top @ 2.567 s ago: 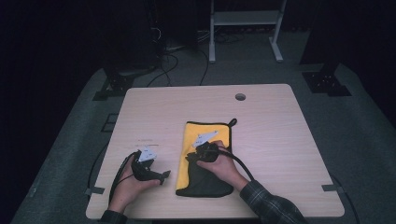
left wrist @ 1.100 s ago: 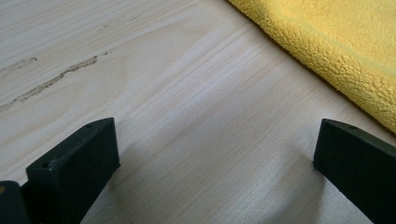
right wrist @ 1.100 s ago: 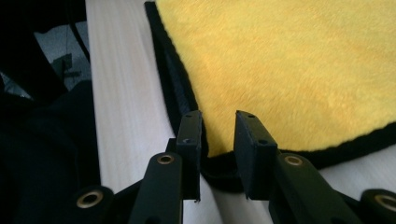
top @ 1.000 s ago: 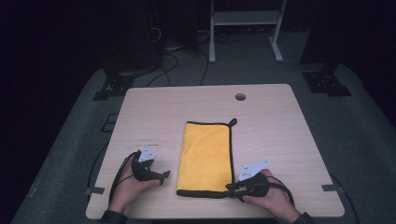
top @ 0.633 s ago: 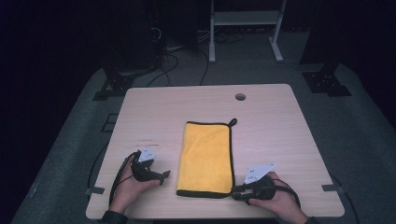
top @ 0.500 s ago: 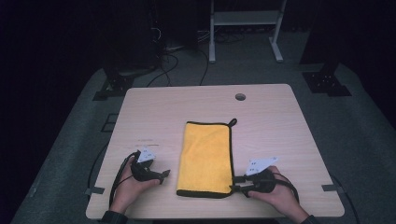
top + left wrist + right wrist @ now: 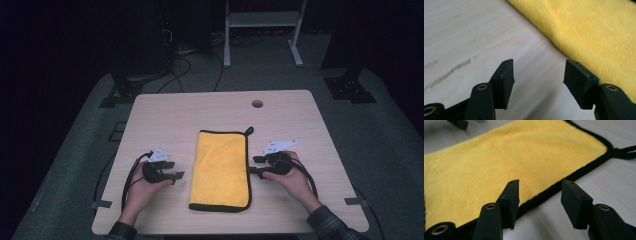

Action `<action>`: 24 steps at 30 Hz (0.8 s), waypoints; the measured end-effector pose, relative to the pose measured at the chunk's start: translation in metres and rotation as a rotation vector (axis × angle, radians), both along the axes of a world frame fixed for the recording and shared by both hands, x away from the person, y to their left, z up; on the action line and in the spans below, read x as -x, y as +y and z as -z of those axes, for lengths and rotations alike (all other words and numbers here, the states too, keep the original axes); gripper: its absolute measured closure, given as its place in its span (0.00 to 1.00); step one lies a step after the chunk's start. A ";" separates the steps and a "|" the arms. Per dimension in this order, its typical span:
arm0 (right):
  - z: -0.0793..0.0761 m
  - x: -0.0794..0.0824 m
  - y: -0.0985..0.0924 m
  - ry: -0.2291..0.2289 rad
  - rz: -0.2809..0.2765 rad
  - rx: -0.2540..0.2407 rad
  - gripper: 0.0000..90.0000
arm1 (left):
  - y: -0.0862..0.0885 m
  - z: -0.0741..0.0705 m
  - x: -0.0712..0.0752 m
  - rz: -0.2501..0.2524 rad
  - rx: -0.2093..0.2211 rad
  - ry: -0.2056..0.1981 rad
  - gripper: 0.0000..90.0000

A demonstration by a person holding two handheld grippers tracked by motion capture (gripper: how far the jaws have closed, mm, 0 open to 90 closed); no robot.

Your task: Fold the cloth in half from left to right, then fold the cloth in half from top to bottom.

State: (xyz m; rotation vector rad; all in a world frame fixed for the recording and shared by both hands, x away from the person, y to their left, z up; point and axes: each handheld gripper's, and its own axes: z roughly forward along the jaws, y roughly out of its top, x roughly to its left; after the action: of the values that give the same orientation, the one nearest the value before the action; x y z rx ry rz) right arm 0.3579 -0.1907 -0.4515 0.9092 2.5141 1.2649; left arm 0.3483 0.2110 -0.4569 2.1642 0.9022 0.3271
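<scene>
Gripper jaws on your left gripper closed partway, empty; your right gripper widened, empty, flanking the folded yellow cloth to grab its edges.

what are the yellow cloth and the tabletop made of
Cloth: likely microfibre or terry, going by the fuzzy matte pile; black stitched edging with a hanging loop. Tabletop: pale wood grain, smooth and matte, possibly laminate rather than solid wood.

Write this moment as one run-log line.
cloth: folded, flat | left hand-held gripper: closing, empty | right hand-held gripper: opening, empty
</scene>
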 end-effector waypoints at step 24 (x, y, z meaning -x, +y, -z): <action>-0.007 -0.096 0.015 -0.022 0.114 0.031 0.45 | -0.060 -0.031 -0.117 0.033 -0.038 -0.043 0.45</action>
State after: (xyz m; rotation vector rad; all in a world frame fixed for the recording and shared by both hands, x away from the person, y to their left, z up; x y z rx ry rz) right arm 0.4540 -0.1753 -0.4441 1.0098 2.4207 1.1924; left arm 0.4655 0.1512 -0.4256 2.1961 0.8412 0.3754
